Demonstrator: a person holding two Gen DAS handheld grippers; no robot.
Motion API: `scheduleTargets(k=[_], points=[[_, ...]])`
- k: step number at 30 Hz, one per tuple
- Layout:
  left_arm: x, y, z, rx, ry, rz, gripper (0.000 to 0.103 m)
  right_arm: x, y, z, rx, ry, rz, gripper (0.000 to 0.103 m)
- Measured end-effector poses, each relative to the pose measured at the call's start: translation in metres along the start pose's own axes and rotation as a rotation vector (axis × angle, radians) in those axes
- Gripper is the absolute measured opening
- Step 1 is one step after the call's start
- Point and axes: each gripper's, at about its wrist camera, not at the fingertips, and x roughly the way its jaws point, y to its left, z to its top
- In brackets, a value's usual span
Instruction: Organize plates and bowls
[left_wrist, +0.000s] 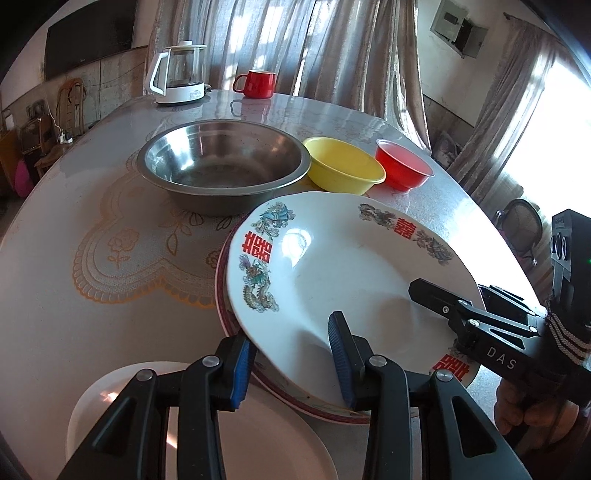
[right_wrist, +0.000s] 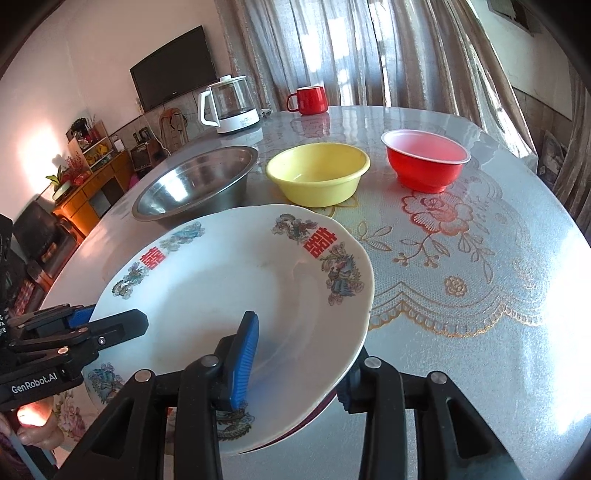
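Clearly both tongs straddle the dragon plate's rim: left tongs (left_wrist: 293, 363) and right tongs (right_wrist: 295, 362), jaws apart around it, grip unclear. It lies tilted on a red-rimmed plate (left_wrist: 221, 310) upon the tabletop (right_wrist: 480, 332); letting go unevenly could slide it off

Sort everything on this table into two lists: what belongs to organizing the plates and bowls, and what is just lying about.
Belongs to the job:
decorated plate, between both tongs
red-rimmed plate under it
plain white plate
steel bowl
yellow bowl
red bowl

Just lying about:
glass kettle
red mug
lace table cover
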Motion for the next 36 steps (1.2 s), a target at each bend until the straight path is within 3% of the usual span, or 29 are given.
scheduleTargets(k=[9, 12, 17, 23, 29, 32, 36], points=[[-0.012, 0.009, -0.003, -0.029, -0.016, -0.019, 0.038, -0.010, -0.001, -0.001, -0.011, 0.014, 0.003, 0.039], [-0.016, 0.010, -0.005, -0.031, -0.010, 0.007, 0.038, -0.018, -0.002, -0.004, -0.015, 0.009, 0.007, 0.039], [-0.020, 0.009, -0.011, -0.022, -0.013, -0.011, 0.038, -0.027, -0.001, -0.010, -0.036, 0.004, -0.055, 0.039], [-0.025, 0.011, -0.010, -0.038, -0.037, -0.009, 0.039, -0.028, -0.015, -0.006, 0.029, -0.016, -0.077, 0.039], [-0.018, 0.012, -0.005, -0.040, -0.021, -0.040, 0.044, -0.021, -0.016, -0.006, 0.052, -0.016, -0.056, 0.032], [-0.019, 0.006, -0.009, -0.006, -0.026, -0.032, 0.046, -0.023, -0.009, -0.006, 0.007, -0.030, -0.086, 0.022], [-0.022, 0.003, -0.013, 0.005, -0.025, -0.036, 0.046, -0.025, -0.006, -0.007, -0.018, -0.027, -0.097, 0.022]])
